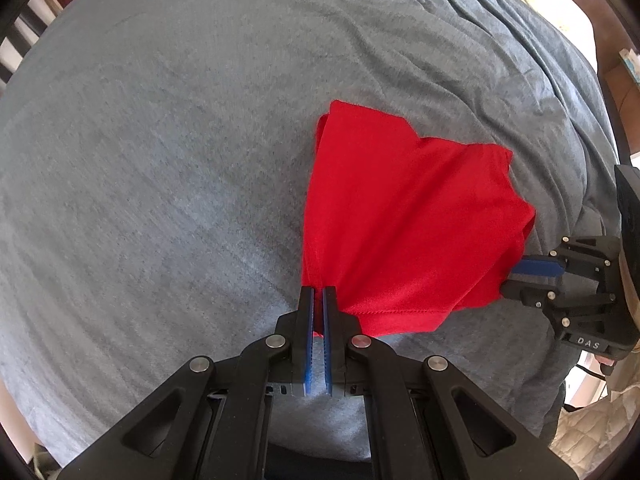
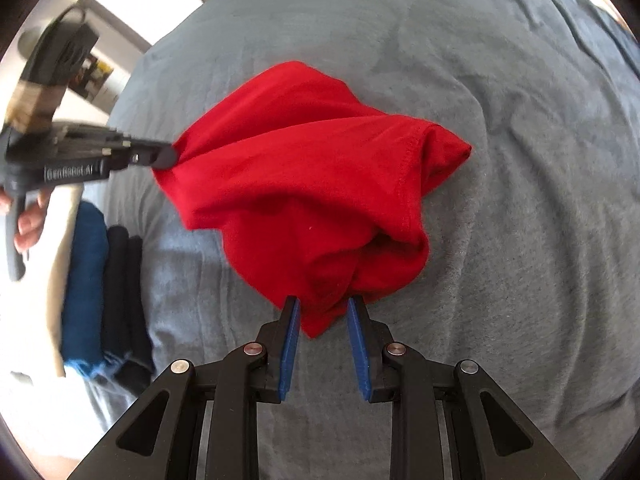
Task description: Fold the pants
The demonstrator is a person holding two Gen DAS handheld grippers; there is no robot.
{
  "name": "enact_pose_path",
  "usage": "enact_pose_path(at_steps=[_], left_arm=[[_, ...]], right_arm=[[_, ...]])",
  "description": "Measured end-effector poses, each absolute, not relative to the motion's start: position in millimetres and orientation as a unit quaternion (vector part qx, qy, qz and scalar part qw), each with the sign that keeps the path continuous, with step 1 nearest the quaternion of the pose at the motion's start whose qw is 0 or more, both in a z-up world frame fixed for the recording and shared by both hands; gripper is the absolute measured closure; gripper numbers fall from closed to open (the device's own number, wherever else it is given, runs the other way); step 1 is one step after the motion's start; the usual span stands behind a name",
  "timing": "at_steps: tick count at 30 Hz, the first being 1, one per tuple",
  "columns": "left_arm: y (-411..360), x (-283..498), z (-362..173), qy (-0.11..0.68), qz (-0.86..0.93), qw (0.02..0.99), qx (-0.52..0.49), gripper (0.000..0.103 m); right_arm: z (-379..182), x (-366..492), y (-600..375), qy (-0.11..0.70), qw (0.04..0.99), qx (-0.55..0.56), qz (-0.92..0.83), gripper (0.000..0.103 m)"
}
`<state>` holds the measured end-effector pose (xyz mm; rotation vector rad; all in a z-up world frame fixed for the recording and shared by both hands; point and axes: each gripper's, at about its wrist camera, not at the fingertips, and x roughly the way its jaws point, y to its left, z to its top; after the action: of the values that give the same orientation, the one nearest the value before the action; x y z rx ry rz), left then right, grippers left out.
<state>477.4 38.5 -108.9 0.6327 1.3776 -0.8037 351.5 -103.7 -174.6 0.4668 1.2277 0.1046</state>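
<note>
Your left gripper (image 1: 319,300) is pinched tight on a corner of the red pants (image 1: 404,216); your right gripper (image 2: 323,312), at its three o'clock, grips a bunched corner, jaws partly apart. The pants hang between them over the grey bedspread (image 1: 160,160); folded clothes (image 2: 104,300) lie at nine o'clock in the right view.

A wrinkled grey blanket (image 2: 500,160) covers the surface. At its left edge lies a blurred stack (image 2: 104,300) of blue and dark cloth, perhaps folded clothes.
</note>
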Motion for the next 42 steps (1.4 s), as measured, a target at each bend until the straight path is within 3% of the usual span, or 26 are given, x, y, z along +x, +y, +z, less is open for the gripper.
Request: enact_pose_path(at_steps=[3,5,7,15,23,26,28,30,34,37,39,42], left_arm=[[40,479,-112,0.612,-0.352,0.652,0.278,0.097],[40,478,-114,0.612,-0.350,0.651,0.281,0.097],[39,475,-114,0.611,-0.352,0.649,0.287,0.097],[25,453,-109,0.594,-0.371,0.635,0.326,0.097],[24,460,-119,0.596,-0.344,0.641,0.339,0.096],[26,463,-123,0.600,-0.341,0.639,0.340,0.091],[27,464,-125,0.602,-0.333,0.638,0.346,0.083],[25,461,-126,0.597,-0.317,0.640,0.365,0.070],[19,447,-111,0.559,-0.319,0.646,0.410,0.066],[6,448,-86,0.529,-0.339,0.670,0.395,0.056],[-4,463,-74,0.517,-0.356,0.691,0.357,0.056],[-16,490,-74,0.523,-0.376,0.705,0.298,0.057]], right_arm=[[-179,355,-106,0.571,0.786,0.231,0.045,0.079],[-179,355,-109,0.571,0.785,0.238,0.045,0.092],[-177,356,-107,0.568,0.789,0.231,0.047,0.096],[-138,342,-126,0.557,0.799,0.222,0.049,0.097],[-153,330,-123,0.617,0.742,0.256,0.059,0.097],[-163,329,-119,0.633,0.728,0.257,0.055,0.097],[-168,329,-123,0.636,0.727,0.254,0.040,0.097],[-174,329,-125,0.647,0.723,0.241,0.032,0.096],[-173,323,-131,0.667,0.718,0.199,0.009,0.092],[-152,317,-143,0.645,0.740,0.190,-0.004,0.091],[-133,320,-154,0.606,0.769,0.201,-0.011,0.071],[-126,333,-165,0.567,0.791,0.229,-0.025,0.065]])
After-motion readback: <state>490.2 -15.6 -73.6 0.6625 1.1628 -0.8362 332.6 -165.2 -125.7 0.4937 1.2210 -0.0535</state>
